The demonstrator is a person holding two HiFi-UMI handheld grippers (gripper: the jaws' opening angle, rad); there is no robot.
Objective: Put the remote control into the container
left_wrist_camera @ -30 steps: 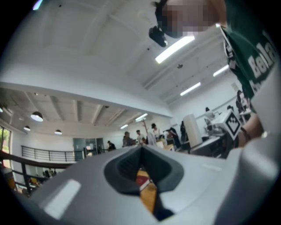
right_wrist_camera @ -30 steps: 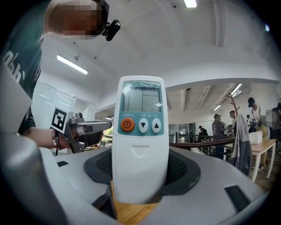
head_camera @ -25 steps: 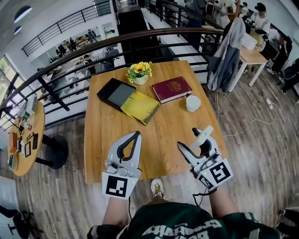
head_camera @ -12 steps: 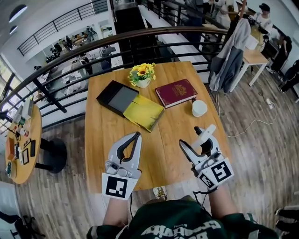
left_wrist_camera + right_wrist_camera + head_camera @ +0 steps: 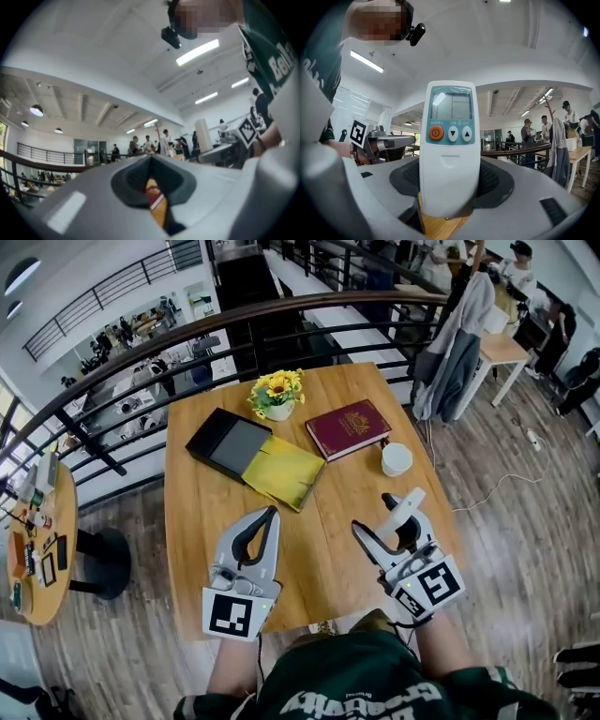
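A white remote control [image 5: 403, 510] with an orange button stands upright between the jaws of my right gripper [image 5: 387, 526], which is shut on its lower half. In the right gripper view the remote control [image 5: 450, 140] fills the middle, screen upward. My left gripper [image 5: 270, 514] hovers over the wooden table [image 5: 197, 521] near its front, shut with nothing in it; its tips [image 5: 151, 161] meet. The container [image 5: 230, 439], a black box with a grey inside and a yellow lid lying open beside it, sits ahead of the left gripper, well beyond both grippers.
A pot of yellow flowers [image 5: 277, 395], a dark red book [image 5: 349, 427] and a white cup [image 5: 397, 458] stand on the far half of the table. A black railing [image 5: 112, 362] runs behind it. A jacket hangs at the right [image 5: 450, 343].
Both grippers have come forward from the table's near edge to farther over its top, the right one still carrying the remote. Jaws are unchanged.
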